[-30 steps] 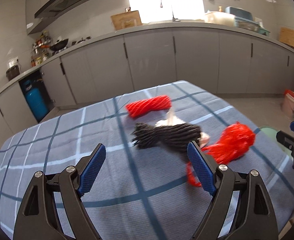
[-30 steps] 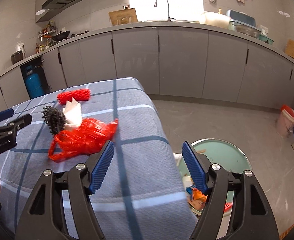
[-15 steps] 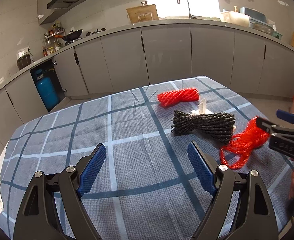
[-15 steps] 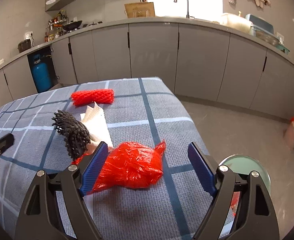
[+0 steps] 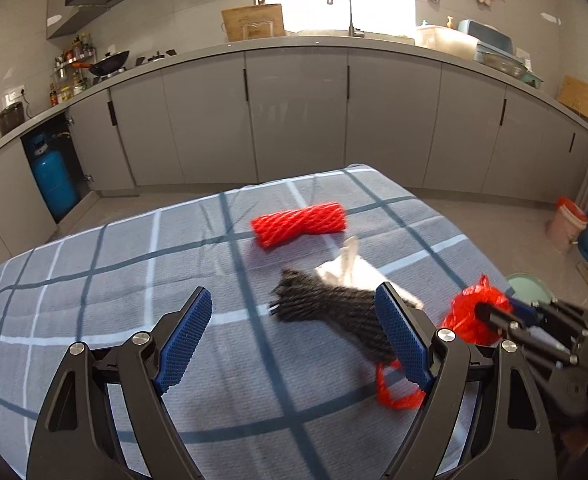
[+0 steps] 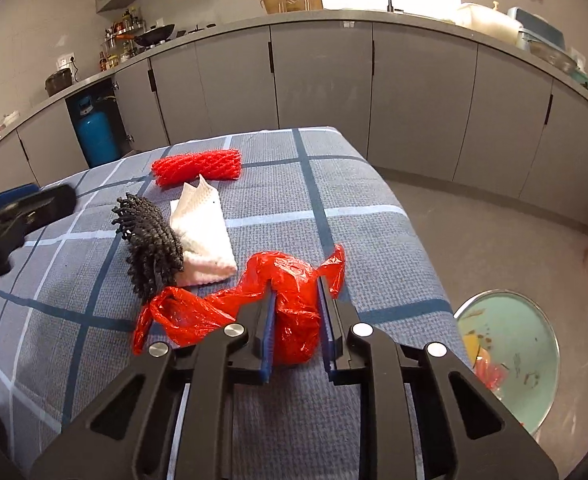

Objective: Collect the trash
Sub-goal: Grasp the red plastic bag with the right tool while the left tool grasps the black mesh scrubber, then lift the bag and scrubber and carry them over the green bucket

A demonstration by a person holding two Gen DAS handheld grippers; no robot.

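Right claw (image 6: pixel 294 312) is clamping the crumpled red plastic bag (image 6: pixel 294 308), which is lying near the checked counter (image 6: pixel 374 240) edge closest to the green bin (image 6: pixel 534 400) on the floor, likely so the drop is short. That bin is already holding scraps of red and orange waste. Left claw (image 5: pixel 294 336) is hanging wide apart and empty, facing the black foam net (image 5: pixel 330 312), white tissue (image 5: pixel 342 268) and red foam net (image 5: pixel 298 224).

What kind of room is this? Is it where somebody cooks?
Most likely a home kitchen. A curved metal tap stands by the bright window, a black wok sits on the grey counter, and a row of grey cupboard doors runs underneath.
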